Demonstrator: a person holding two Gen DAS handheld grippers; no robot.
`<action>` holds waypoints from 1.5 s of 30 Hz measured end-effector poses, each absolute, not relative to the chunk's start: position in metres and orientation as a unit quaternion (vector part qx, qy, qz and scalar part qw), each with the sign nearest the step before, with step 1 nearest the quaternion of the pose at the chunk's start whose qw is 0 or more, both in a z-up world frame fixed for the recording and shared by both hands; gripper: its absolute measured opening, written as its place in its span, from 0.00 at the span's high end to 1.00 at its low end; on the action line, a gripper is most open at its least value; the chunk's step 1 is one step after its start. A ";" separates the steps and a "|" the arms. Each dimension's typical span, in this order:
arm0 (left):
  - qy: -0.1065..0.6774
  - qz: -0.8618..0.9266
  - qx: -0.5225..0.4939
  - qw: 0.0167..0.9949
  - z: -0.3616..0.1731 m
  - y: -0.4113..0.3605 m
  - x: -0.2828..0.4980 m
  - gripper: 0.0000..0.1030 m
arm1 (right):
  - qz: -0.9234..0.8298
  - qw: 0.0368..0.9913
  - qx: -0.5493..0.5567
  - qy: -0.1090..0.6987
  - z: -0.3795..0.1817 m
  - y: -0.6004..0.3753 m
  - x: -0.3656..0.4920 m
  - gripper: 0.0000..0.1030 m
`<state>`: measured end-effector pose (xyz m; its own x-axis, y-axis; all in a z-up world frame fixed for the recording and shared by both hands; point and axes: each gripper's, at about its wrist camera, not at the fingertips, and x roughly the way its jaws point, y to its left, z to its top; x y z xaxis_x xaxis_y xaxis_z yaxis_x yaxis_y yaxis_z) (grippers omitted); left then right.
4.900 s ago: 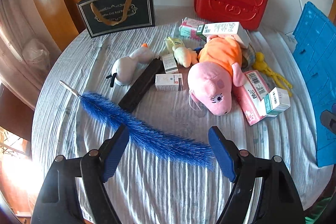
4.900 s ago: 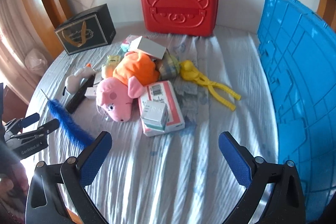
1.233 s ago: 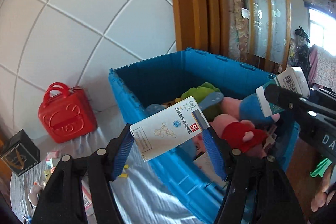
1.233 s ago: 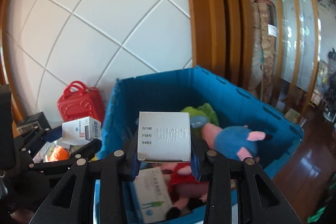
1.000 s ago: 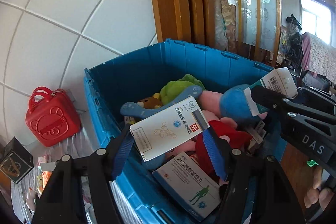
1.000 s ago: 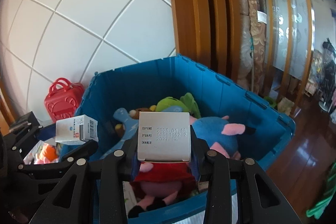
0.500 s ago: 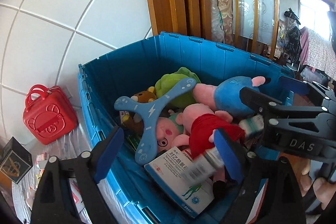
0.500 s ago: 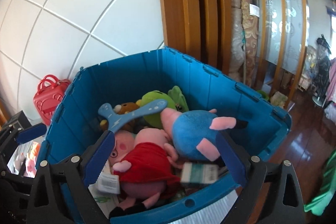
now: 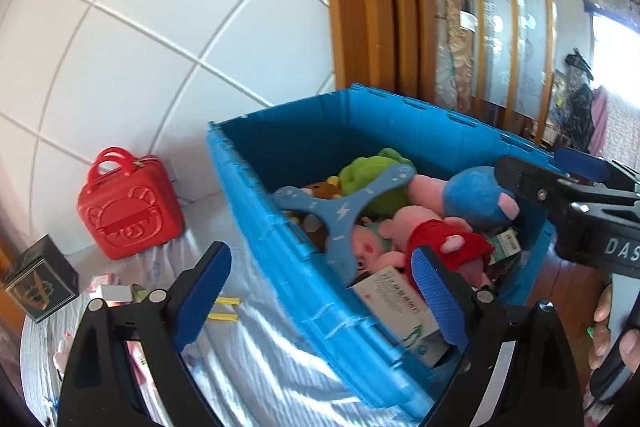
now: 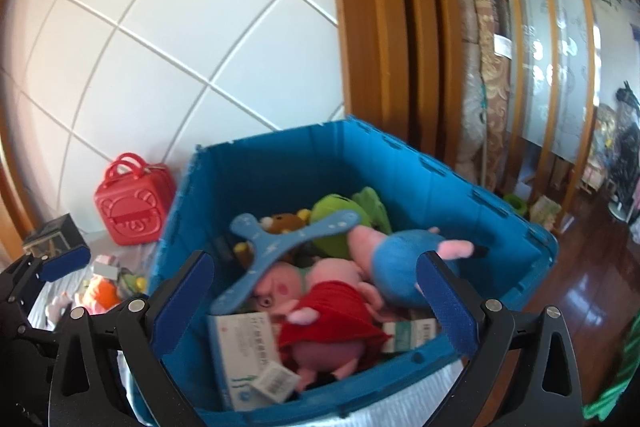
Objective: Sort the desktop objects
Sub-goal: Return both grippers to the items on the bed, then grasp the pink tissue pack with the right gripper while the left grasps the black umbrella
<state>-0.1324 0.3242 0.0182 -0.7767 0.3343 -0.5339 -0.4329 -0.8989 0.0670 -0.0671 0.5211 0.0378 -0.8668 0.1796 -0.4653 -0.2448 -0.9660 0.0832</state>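
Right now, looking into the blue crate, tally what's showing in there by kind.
Plush toys: 5
Medicine boxes: 2
Blue boomerang: 1
Total: 8 showing in the blue crate; anything buried underneath is hidden.

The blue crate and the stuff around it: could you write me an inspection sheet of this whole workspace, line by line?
Surface: striped cloth over the table, crate standing on it.
Job's things: blue crate holds pig plushes, a green plush, a blue boomerang and medicine boxes.
Clutter: red case, black gift bag, unsorted toys and boxes on the cloth.
Grippers: left gripper and right gripper both open, jaws just opened, nothing held.
Cables: nothing seen.
Surroundings: white tiled wall, wooden frame, wooden floor.
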 end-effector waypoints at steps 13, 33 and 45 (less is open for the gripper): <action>0.011 0.958 -0.276 0.070 0.008 0.139 -0.141 0.10 | 0.977 -0.043 -0.207 0.023 0.061 0.364 -0.110 0.00; -0.021 0.887 -0.447 -0.109 -0.163 -0.151 -0.185 0.10 | 0.893 -0.116 -0.435 -0.004 -0.107 0.184 -0.244 0.00; -0.011 0.844 -0.533 -0.060 -0.270 -0.206 -0.277 0.10 | 0.828 -0.081 -0.554 -0.043 -0.230 0.125 -0.306 0.00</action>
<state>-0.2772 -0.2064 -0.2704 -0.4253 -0.0892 -0.9007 0.1132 -0.9926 0.0448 -0.3058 0.1246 -0.2299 -0.3736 -0.0870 -0.9235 0.1824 -0.9831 0.0188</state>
